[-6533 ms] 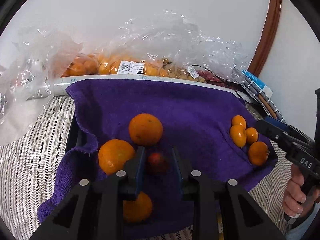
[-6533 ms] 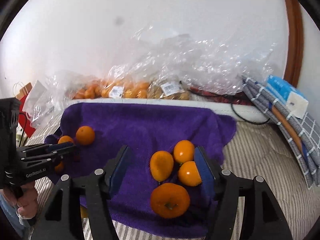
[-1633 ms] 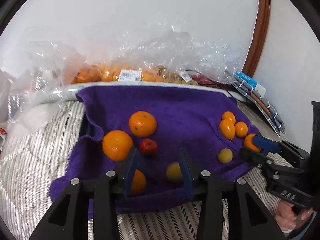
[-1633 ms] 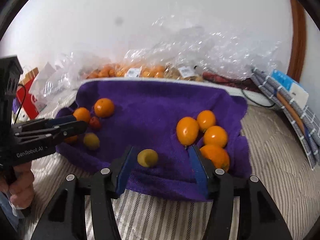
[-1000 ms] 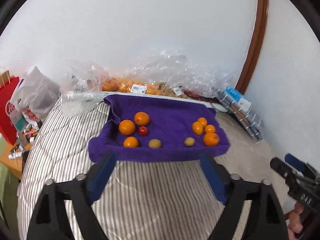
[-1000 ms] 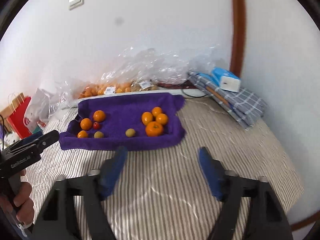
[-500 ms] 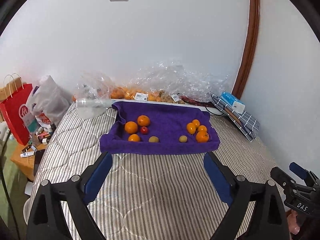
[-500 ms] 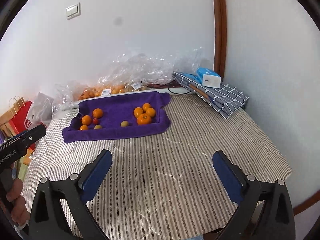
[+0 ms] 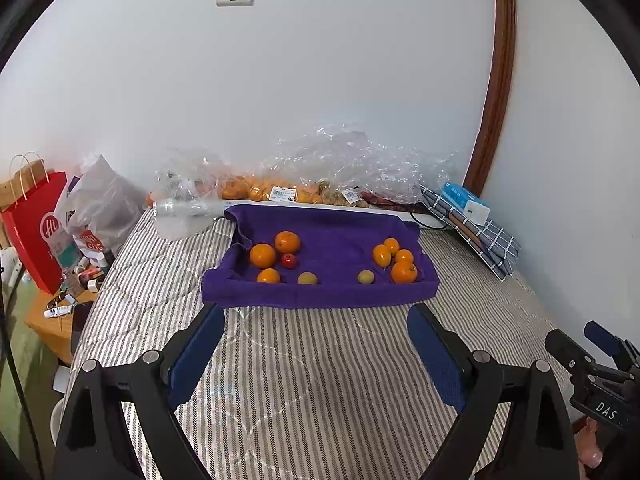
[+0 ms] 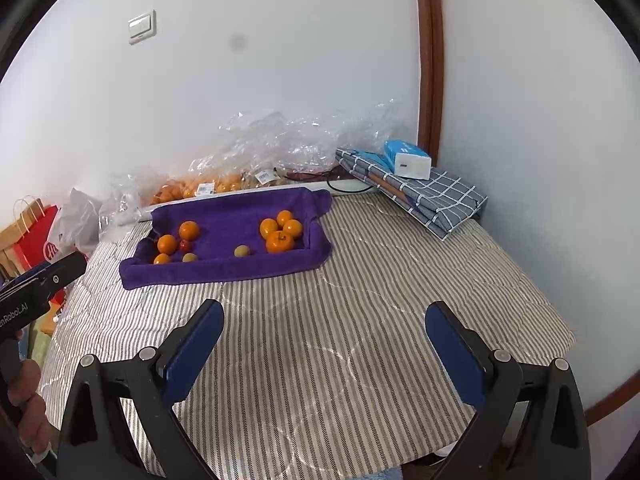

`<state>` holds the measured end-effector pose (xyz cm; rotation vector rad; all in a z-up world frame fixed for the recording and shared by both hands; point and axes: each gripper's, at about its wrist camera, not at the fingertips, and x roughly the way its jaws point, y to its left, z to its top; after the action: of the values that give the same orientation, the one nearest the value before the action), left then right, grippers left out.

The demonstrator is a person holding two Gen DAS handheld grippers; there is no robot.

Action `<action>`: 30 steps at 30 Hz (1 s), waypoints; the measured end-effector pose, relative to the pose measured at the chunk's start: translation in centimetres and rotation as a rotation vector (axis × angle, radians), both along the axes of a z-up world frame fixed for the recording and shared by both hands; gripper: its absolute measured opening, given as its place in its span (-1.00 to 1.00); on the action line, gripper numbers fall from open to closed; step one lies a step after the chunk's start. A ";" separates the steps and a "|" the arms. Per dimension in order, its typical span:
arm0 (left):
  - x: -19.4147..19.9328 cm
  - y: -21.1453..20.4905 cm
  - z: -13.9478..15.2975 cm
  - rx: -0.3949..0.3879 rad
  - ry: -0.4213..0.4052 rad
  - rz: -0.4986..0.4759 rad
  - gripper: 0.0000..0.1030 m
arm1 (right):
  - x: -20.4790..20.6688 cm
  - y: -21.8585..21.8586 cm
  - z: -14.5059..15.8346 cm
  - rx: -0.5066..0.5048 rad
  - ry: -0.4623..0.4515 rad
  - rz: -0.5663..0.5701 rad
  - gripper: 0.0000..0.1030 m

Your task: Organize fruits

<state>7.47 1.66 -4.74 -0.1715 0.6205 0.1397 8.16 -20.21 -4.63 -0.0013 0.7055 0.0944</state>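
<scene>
A purple towel [image 9: 336, 236] lies on the striped bedcover with fruit in two groups. On its left are three oranges [image 9: 263, 255], a small red fruit [image 9: 289, 260] and a yellow-green fruit [image 9: 307, 279]. On its right is a cluster of orange fruits [image 9: 404, 271] with a second yellow-green fruit [image 9: 365, 277] beside them. My left gripper [image 9: 314, 320] hangs open well short of the towel's near edge, nothing between its fingers. My right gripper [image 10: 324, 312] is also open and empty, far back from the towel [image 10: 236, 208].
Clear plastic bags of fruit [image 9: 280, 190] line the wall behind the towel. A folded checked cloth [image 10: 432, 196] with a blue and white box [image 10: 408, 160] lies at the right. A red paper bag [image 9: 36, 224] and a cluttered side table [image 9: 60, 312] stand left of the bed.
Both grippers have drawn far back from the towel and stand wider open. The two yellow-green fruits that lay between their fingers now rest on the towel. Little has moved in the last half second.
</scene>
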 end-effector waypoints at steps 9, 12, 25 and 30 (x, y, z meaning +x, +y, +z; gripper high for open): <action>-0.1 0.0 0.0 -0.001 0.000 0.003 0.80 | -0.1 -0.2 0.0 -0.006 -0.003 -0.010 0.94; -0.1 -0.1 0.0 -0.001 0.000 0.005 0.80 | -0.1 -0.2 0.0 -0.004 -0.003 -0.013 0.94; -0.1 0.1 -0.1 -0.002 0.000 0.004 0.80 | -0.1 -0.3 -0.1 -0.007 -0.001 -0.013 0.94; -0.1 0.1 -0.1 -0.002 0.001 0.004 0.80 | -0.1 -0.4 -0.1 -0.005 0.000 -0.017 0.94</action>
<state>7.42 1.75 -4.80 -0.1742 0.6212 0.1432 8.07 -20.60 -4.73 -0.0002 0.7057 0.0766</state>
